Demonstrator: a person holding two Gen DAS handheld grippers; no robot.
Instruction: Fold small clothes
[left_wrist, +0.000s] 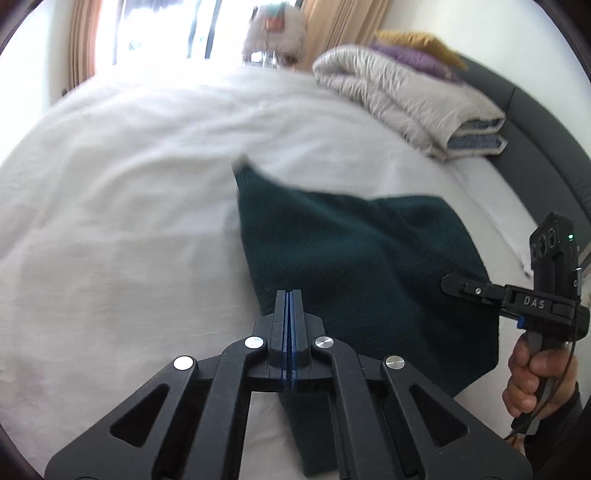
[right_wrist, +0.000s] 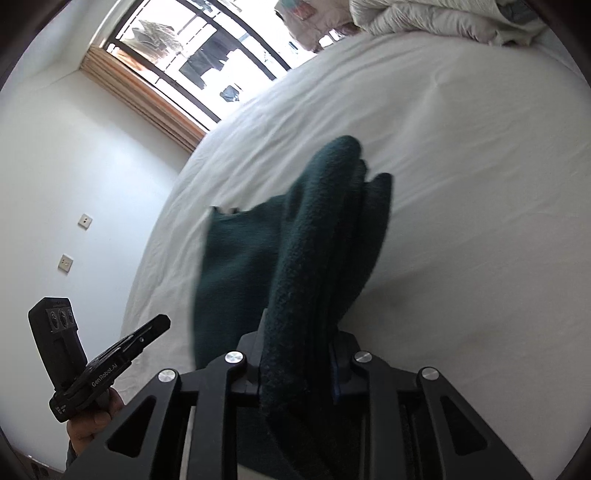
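A dark green knitted garment (left_wrist: 354, 254) hangs above the white bed sheet (left_wrist: 129, 203), stretched between my two grippers. My left gripper (left_wrist: 290, 295) has its jaws pressed together at the garment's near edge; whether cloth is pinched between them is unclear. My right gripper (left_wrist: 448, 285) shows at the right of the left wrist view, touching the garment's right edge. In the right wrist view the right gripper (right_wrist: 299, 332) is shut on a thick bunch of the garment (right_wrist: 314, 258). The left gripper (right_wrist: 164, 321) appears there at lower left.
A folded grey quilt (left_wrist: 410, 99) lies at the head of the bed by the dark headboard (left_wrist: 535, 122), with purple and yellow cushions (left_wrist: 413, 48) behind it. A window with curtains (right_wrist: 177, 62) is beyond the bed. A white wall (right_wrist: 66, 177) runs along the bed's side.
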